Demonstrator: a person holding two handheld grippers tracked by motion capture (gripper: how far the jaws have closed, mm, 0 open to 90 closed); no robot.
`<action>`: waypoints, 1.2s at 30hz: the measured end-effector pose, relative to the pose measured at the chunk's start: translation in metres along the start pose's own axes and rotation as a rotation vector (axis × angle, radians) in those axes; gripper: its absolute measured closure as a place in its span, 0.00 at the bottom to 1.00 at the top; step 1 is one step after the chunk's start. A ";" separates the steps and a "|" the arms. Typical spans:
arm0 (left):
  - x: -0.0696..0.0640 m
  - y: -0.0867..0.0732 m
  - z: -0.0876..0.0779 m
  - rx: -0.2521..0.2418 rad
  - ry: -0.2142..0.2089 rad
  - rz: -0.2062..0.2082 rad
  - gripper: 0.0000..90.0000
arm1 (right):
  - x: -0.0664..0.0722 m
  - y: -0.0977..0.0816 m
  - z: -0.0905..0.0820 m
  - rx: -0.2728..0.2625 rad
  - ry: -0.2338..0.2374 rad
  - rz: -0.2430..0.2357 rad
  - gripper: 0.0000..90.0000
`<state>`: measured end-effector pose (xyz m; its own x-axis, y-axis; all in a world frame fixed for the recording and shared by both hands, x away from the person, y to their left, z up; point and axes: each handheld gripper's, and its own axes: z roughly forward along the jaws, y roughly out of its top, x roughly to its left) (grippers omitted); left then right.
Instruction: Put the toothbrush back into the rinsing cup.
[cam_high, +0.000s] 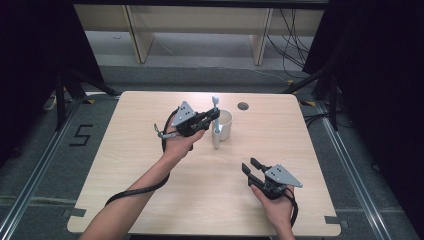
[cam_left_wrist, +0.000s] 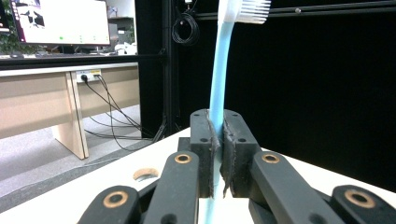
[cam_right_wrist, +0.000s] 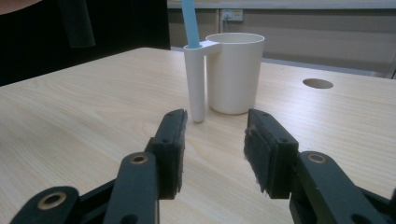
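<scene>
A light blue toothbrush (cam_high: 215, 106) stands upright, bristle head on top, with its lower end in the narrow side tube (cam_high: 216, 138) of a white cup (cam_high: 226, 125) at the table's middle. My left gripper (cam_high: 214, 116) comes in from the left and is shut on the toothbrush handle (cam_left_wrist: 217, 88), pads (cam_left_wrist: 232, 154) pressed on both sides. The white bristles (cam_left_wrist: 250, 9) sit above the jaws. My right gripper (cam_high: 251, 166) rests near the front right, open with nothing between its pads (cam_right_wrist: 261, 149). It faces the cup (cam_right_wrist: 236, 70) and the tube (cam_right_wrist: 195, 81) with the handle (cam_right_wrist: 189, 23) in it.
The wooden table (cam_high: 150, 165) has a round cable hole (cam_high: 243, 106) just behind the cup. Black curtains hang at both sides. A desk's legs and cables stand on the floor beyond the table's far edge.
</scene>
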<state>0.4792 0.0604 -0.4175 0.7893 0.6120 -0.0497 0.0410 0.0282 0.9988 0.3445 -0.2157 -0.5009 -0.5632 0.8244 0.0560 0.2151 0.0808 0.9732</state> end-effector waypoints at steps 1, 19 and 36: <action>0.000 -0.001 0.000 0.002 0.001 0.000 0.93 | 0.000 0.000 0.000 -0.004 -0.005 0.000 0.65; 0.000 -0.009 0.005 0.018 0.006 0.007 0.93 | -0.001 0.000 -0.001 0.007 -0.017 -0.015 0.65; 0.000 -0.021 0.005 0.042 0.014 0.006 0.92 | 0.001 -0.002 0.001 0.007 -0.008 0.006 0.65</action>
<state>0.4819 0.0560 -0.4382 0.7813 0.6227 -0.0429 0.0616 -0.0086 0.9981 0.3444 -0.2141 -0.5028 -0.5556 0.8293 0.0603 0.2242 0.0796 0.9713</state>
